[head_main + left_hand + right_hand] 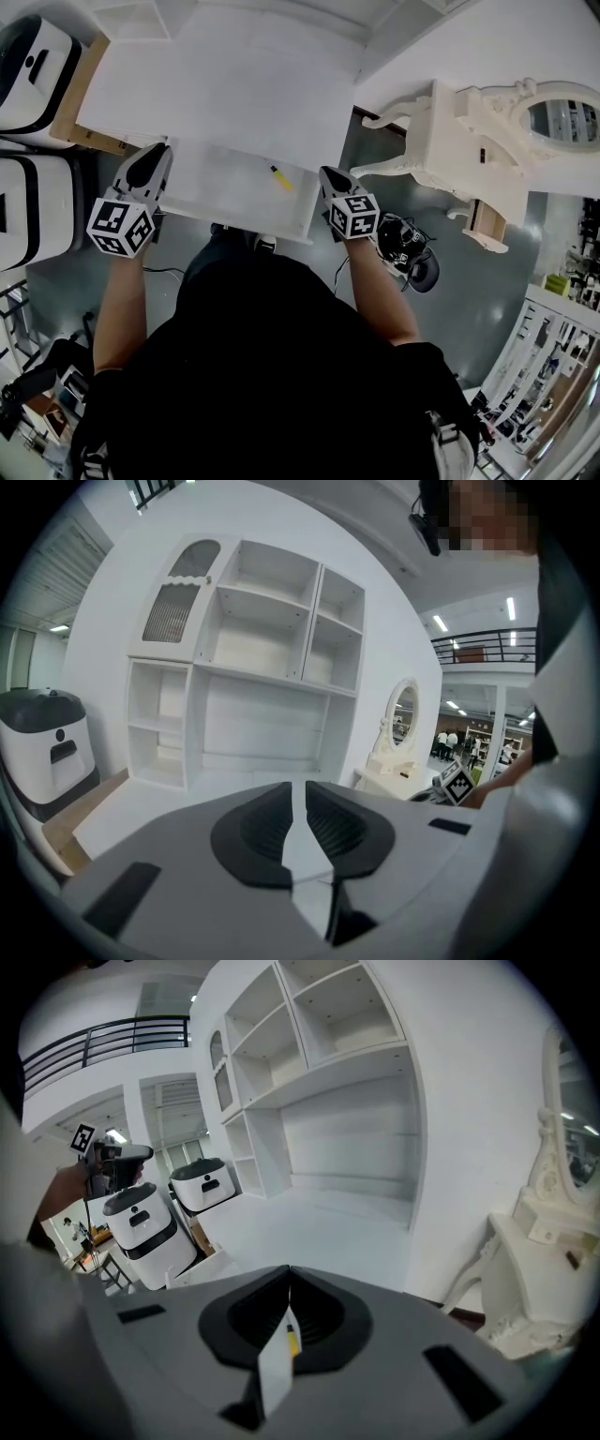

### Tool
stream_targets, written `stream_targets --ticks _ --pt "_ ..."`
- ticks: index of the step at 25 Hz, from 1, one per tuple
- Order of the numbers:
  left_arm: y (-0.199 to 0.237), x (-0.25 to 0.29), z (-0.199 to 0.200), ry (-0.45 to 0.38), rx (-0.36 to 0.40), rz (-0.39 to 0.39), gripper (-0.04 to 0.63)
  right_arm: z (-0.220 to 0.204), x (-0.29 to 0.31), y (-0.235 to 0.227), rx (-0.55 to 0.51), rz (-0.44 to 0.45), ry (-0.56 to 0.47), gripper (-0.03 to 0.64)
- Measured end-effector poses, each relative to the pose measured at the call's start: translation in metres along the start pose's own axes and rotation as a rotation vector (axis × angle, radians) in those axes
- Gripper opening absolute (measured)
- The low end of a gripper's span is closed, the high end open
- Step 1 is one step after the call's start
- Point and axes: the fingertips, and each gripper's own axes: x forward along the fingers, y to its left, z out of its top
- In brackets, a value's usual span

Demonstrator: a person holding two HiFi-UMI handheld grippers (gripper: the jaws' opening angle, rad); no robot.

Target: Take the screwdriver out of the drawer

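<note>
— Right tongs (330, 174) pinched together, empty; left tongs (157, 152) barely parted, empty.
— Screwdriver (281, 178) lies in the open drawer (216, 187), beside the right tongs. Probably light, stiff, rolls easily; pinch its yellow handle midway.

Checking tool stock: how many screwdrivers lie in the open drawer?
1: the yellow-handled screwdriver lies in the drawer, toward its right end. Covered corners might hide others.

Head camera looks steeply down on desk (225, 84) and drawer (225, 187); both gripper cameras, low and close, share the shelving (262, 658) beyond.
</note>
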Motion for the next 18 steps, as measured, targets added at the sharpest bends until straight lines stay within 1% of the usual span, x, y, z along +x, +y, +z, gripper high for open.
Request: stream_targets --ticks 10,18 --pt "0.013 0.014 -0.009 0.029 -0.005 -0.012 0.060 -0.047 0.039 0.010 -0.052 0.030 0.130 0.015" --pt "0.023 0.031 -0.020 0.067 0.003 -0.024 0.060 -0.086 0.069 0.023 -0.071 0.067 0.224 0.025"
